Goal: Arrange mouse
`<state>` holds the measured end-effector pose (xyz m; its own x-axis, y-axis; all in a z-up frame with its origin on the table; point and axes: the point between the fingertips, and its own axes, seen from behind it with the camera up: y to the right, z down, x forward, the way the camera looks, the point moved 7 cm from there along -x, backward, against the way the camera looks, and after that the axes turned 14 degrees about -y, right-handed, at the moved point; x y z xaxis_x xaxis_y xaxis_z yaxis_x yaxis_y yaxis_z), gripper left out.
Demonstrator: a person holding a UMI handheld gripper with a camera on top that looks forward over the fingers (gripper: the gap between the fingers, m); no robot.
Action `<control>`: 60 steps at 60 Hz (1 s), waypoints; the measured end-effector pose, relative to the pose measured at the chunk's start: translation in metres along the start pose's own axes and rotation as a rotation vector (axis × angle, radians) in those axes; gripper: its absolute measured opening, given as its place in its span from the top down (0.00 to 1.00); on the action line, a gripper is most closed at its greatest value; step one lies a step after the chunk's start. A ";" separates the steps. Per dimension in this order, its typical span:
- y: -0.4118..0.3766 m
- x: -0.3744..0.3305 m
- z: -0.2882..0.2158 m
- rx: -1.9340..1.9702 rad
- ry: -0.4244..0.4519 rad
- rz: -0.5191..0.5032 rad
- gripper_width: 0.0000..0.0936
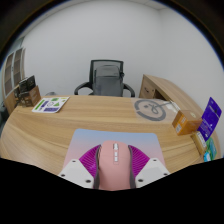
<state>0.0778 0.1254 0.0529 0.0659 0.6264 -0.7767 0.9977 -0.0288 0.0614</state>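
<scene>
A pink computer mouse [113, 165] with a pale scroll strip sits between my two fingers, its front pointing away from me. My gripper [113, 163] is shut on the mouse: the magenta pads [92, 158] press on both of its sides. The mouse is held over a pastel blue-and-pink mouse mat [100, 136] that lies on the wooden desk [60, 125]. I cannot tell whether the mouse touches the mat.
A round grey coaster-like disc [151, 109] lies on the desk to the right. A cardboard box [184, 122] and a purple box [208, 118] stand at the far right. Papers [50, 103] lie at the left. A black office chair [104, 78] stands behind the desk.
</scene>
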 end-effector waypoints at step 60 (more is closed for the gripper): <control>0.044 -0.264 0.127 0.090 0.105 -0.214 0.11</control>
<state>0.1064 -0.1399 0.1811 -0.1445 0.7029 -0.6965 0.9865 0.0470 -0.1571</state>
